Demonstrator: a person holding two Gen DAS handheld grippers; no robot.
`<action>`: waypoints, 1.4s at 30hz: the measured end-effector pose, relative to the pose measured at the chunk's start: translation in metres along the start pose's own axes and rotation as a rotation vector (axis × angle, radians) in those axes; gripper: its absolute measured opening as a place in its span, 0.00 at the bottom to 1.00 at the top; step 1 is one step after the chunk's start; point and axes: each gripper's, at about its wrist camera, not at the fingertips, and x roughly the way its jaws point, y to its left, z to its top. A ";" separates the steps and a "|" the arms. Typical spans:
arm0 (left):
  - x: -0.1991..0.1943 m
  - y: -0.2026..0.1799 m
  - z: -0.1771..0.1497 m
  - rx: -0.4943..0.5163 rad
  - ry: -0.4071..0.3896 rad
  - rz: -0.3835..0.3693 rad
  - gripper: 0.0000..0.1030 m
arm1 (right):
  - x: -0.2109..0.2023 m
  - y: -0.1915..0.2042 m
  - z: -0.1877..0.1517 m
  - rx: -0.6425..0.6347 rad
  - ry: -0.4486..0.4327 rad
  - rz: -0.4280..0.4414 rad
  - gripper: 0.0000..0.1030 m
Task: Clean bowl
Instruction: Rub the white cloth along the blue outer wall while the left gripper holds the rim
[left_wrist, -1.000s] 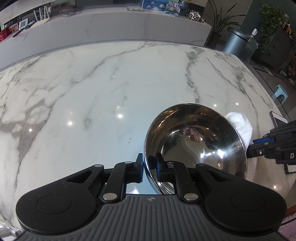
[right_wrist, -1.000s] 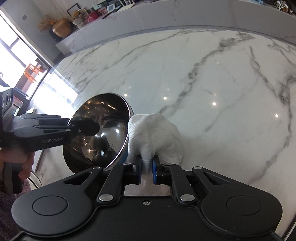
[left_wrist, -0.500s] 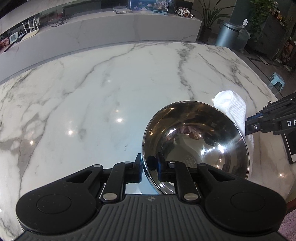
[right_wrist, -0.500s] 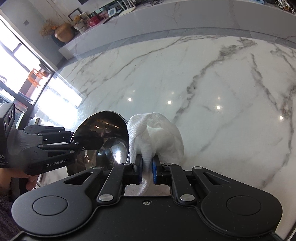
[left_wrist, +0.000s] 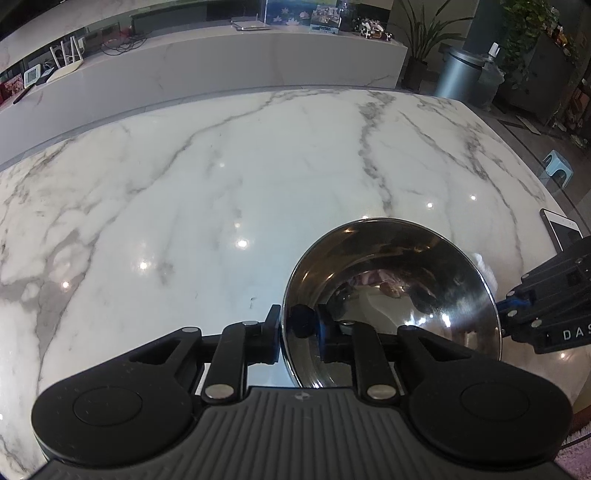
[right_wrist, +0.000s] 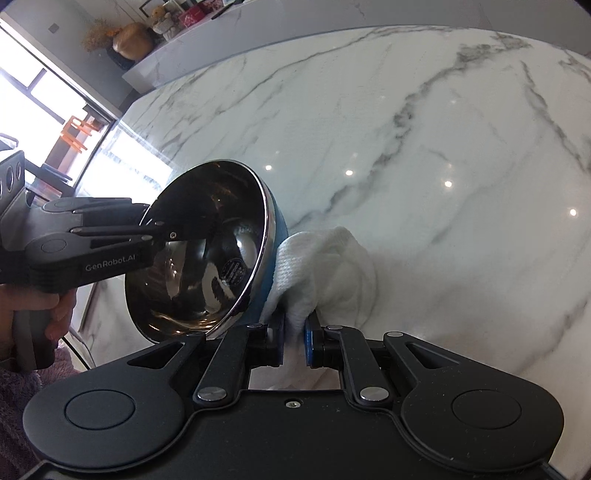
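The left gripper (left_wrist: 298, 326) had the rim of the steel bowl (left_wrist: 391, 295) between its fingers, one inside and one outside, its jaws opening while they seemed still to touch the rim. The bowl stood tilted above the marble table (left_wrist: 221, 192). The right gripper (right_wrist: 294, 341) was clamped narrowly on a white cloth (right_wrist: 332, 273), which pressed against the bowl's blue outer wall.

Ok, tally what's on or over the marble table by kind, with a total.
Bowl: 1
Cloth: 1
Phone: 1
Grippers: 2, left, jaws opening around the bowl's rim, and right, shut on the cloth
Total: 5
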 end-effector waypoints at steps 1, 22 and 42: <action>0.000 0.000 0.000 -0.003 0.006 0.001 0.16 | 0.000 0.000 0.000 0.003 0.000 0.000 0.10; 0.006 0.001 -0.005 -0.070 0.088 -0.038 0.28 | -0.003 0.000 0.001 0.009 -0.014 -0.015 0.10; 0.005 -0.010 -0.002 0.061 0.077 -0.047 0.25 | -0.021 -0.011 0.023 0.025 -0.073 -0.009 0.10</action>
